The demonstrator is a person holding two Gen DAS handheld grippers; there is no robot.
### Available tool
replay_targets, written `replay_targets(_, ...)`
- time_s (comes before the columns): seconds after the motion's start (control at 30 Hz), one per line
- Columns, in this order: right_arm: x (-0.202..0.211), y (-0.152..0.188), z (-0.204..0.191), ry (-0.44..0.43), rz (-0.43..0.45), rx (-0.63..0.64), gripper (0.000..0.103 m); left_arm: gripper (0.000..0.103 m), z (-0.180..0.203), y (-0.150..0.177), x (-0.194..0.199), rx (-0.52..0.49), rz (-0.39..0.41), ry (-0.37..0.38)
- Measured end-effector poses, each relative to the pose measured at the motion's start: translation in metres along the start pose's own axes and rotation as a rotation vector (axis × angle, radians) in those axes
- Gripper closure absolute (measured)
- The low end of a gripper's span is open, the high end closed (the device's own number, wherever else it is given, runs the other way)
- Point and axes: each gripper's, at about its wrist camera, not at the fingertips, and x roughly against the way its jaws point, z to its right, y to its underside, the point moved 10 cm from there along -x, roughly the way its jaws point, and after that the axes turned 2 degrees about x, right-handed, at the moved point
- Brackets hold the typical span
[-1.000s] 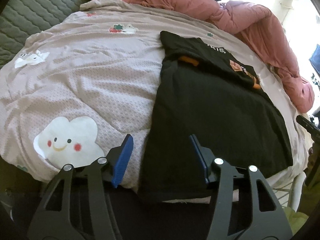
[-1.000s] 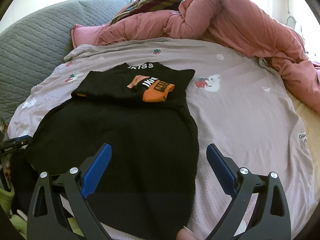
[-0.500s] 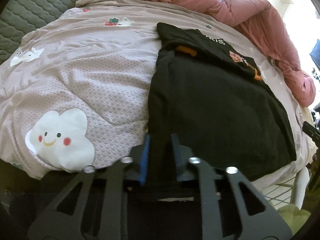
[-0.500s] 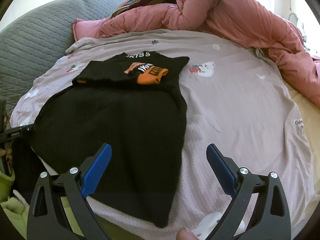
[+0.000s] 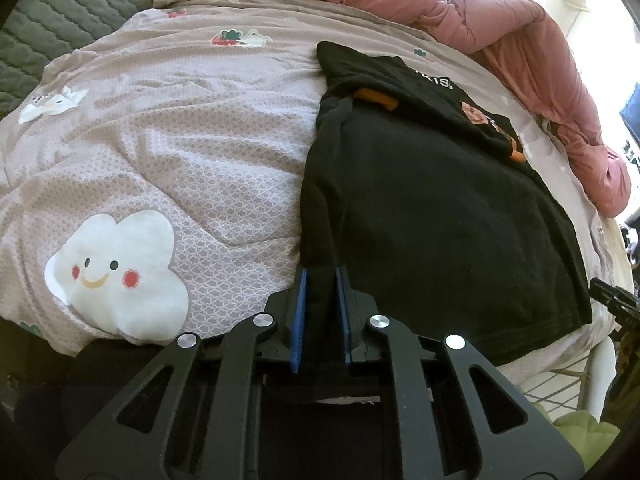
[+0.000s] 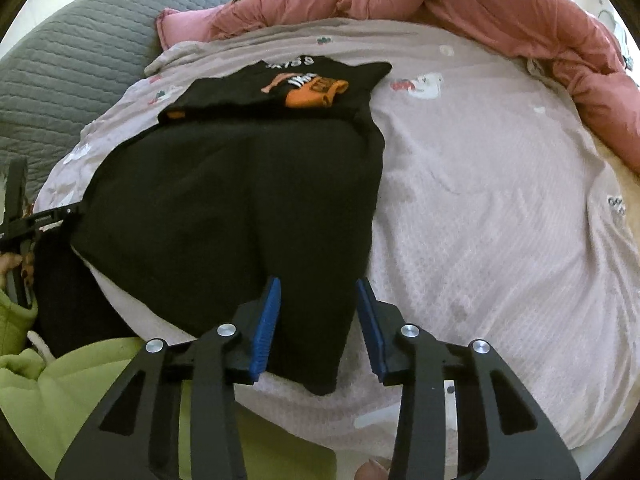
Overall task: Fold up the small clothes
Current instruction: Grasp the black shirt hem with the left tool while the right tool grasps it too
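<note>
A black T-shirt [image 5: 440,208] [image 6: 240,200] lies flat on the bed, its far end with orange print folded over onto the body. My left gripper [image 5: 321,276] is shut on the shirt's near left corner, with black cloth pinched between the blue pads; it also shows at the left edge of the right wrist view [image 6: 24,224]. My right gripper [image 6: 318,282] straddles the near right corner. Its jaws are closing, the cloth lies between them, and a gap remains at the right pad. The right gripper's tip [image 5: 612,300] peeks in at the left wrist view's right edge.
A mauve bedspread [image 5: 180,160] [image 6: 500,220] with cartoon prints covers the bed. A bunched pink duvet [image 5: 500,40] [image 6: 520,12] lies along the far side. A grey quilted backrest [image 6: 72,72] stands at the left. A person's green sleeve [image 6: 80,392] is below the grippers.
The left gripper shut on the shirt's near left corner and has since stayed still. The right gripper came down over the near right corner and its jaws narrowed from wide open.
</note>
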Motion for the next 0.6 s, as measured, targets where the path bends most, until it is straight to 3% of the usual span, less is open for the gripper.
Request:
replay_targets(0.4, -0.019, 0.012, 0.005, -0.07, -0.041, -0.078, 0.068, 0.094, -0.001, 0.0, -0.002, 0.005, -0.006, -0.006)
replay_targets(0.6, -0.022, 0.007, 0.005, -0.12, -0.019, -0.096, 0.085, 0.093, -0.004, 0.001, -0.007, 0.024, -0.017, 0.007)
